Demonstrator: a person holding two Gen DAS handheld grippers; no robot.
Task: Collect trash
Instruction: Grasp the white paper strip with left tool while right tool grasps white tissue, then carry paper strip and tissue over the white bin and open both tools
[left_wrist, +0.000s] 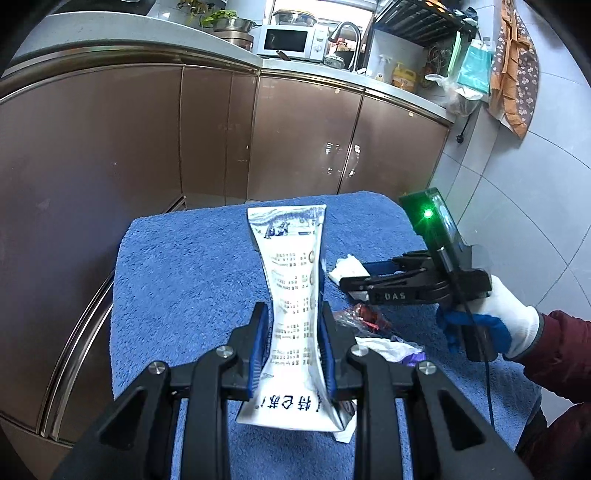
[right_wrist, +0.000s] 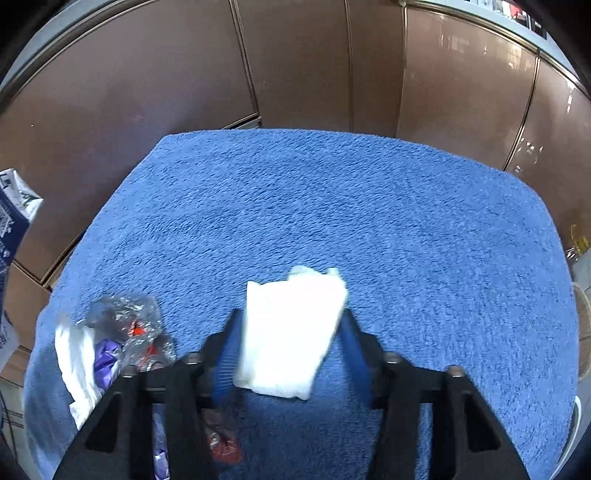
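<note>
Blue towel-covered surface (right_wrist: 369, 206); on it white tissue wad (right_wrist: 291, 332), crumpled clear plastic wrappers (right_wrist: 125, 325), white-purple scrap (right_wrist: 79, 365).

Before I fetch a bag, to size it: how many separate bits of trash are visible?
3, perhaps more hidden: a printed pouch clamped in the left hand-held gripper, a white tissue between the right hand-held gripper's fingers, a crumpled wrapper pile beside it.

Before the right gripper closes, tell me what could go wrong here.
1. The white tissue sits skewed between the right gripper fingers; closing may catch only a corner.
2. The clear wrapper pile lies close beside it on the blue towel and could snag.
3. The left gripper pinches the milk pouch narrowly; it may slip.
</note>
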